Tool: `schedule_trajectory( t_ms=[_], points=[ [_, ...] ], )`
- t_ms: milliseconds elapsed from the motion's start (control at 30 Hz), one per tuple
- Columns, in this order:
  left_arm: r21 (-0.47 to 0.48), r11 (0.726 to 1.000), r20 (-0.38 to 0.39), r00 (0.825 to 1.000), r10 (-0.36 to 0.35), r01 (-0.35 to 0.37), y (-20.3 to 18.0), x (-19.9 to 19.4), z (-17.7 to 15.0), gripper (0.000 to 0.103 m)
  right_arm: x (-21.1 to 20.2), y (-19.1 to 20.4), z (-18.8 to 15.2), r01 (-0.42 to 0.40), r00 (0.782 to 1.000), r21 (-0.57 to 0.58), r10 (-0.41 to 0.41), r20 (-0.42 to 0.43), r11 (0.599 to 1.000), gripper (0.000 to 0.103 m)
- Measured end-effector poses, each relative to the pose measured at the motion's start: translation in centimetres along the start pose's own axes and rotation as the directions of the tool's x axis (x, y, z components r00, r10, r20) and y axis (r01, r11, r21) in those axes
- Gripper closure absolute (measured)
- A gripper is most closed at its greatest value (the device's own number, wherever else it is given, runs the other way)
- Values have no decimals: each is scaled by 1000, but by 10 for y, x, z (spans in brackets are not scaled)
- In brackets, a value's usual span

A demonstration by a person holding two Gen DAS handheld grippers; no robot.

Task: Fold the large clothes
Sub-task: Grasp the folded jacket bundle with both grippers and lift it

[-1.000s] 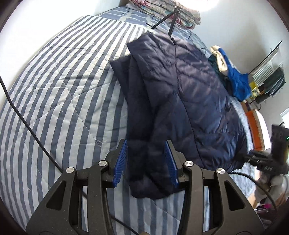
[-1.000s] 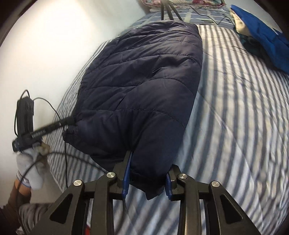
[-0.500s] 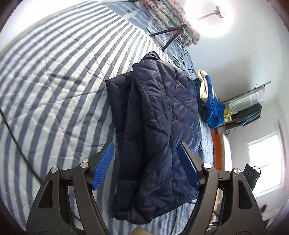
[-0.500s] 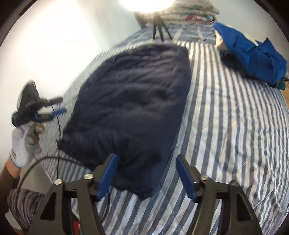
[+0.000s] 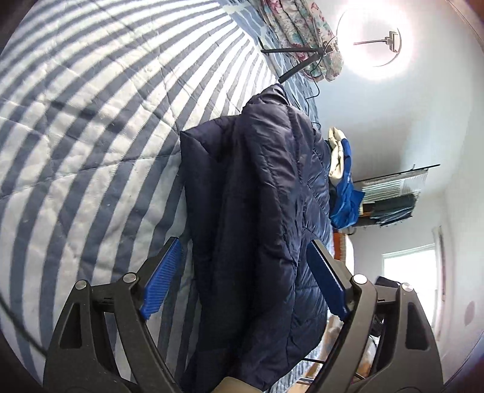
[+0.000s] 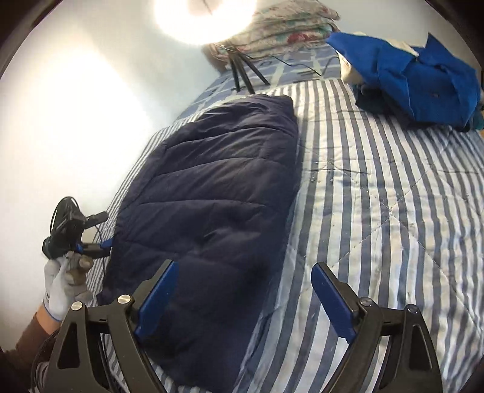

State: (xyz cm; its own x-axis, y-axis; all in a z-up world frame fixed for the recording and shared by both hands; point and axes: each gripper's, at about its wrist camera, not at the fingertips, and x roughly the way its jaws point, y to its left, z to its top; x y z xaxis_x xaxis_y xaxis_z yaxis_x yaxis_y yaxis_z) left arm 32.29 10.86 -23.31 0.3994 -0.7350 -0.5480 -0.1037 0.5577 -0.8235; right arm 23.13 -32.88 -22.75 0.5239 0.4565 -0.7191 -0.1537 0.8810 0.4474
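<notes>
Left wrist view. Upper left and centre left of the frame: the striped quilt (image 5: 90,145) lies bare, giving open room beside the jacket's left edge. Centre: the dark padded jacket (image 5: 260,217) lies folded lengthwise on the quilt, its long left edge running from mid-frame down to the bottom. Bottom centre: the left gripper (image 5: 242,284) is spread wide, holding nothing, its blue pads on either side of the jacket and apart from it. Right of centre: a blue garment (image 5: 346,193) lies just past the jacket's far edge, partly hidden by it. Upper right: a ring light (image 5: 375,33) glares white; its tripod (image 5: 299,59) stands on the bed near floral bedding (image 5: 299,27). The lower right of the frame is cluttered and hard to make out.

Right wrist view. Lower left: a gloved hand (image 6: 65,287) holds the left gripper, small and partly cut off, close to the jacket's (image 6: 217,211) left edge. Centre left: the jacket lies flat near the bed's left side. Bottom centre: the right gripper (image 6: 242,302) is spread wide and empty; its left pad overlaps the jacket's near end in the frame, though contact cannot be judged. Right half: the quilt (image 6: 378,226) lies bare. Upper right: the blue garment (image 6: 423,75) sits in a heap, cut off by the frame edge.
</notes>
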Motion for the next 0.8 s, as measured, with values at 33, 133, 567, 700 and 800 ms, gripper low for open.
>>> schedule_trajectory(
  t_ms=[33,133,567,700,800],
  points=[
    [-7,1000,-8,1000,-24,24,3,3,2,17,4,-3,2,-4,1000,7,4,-2,1000,12],
    [-31,997,-24,997,-77,76,10,9,5,17,18,-13,7,-28,999,37,29,-16,999,12],
    [53,999,-95,995,-5,10,-12,50,27,17,66,-33,27,-150,986,125,158,-60,981,12],
    [85,996,-93,995,34,-26,-23,62,32,17,82,-29,35,-197,976,133,207,-64,971,13],
    [154,984,-90,990,108,-93,-38,73,30,22,92,-18,39,-210,973,121,220,-76,970,17]
  ],
)
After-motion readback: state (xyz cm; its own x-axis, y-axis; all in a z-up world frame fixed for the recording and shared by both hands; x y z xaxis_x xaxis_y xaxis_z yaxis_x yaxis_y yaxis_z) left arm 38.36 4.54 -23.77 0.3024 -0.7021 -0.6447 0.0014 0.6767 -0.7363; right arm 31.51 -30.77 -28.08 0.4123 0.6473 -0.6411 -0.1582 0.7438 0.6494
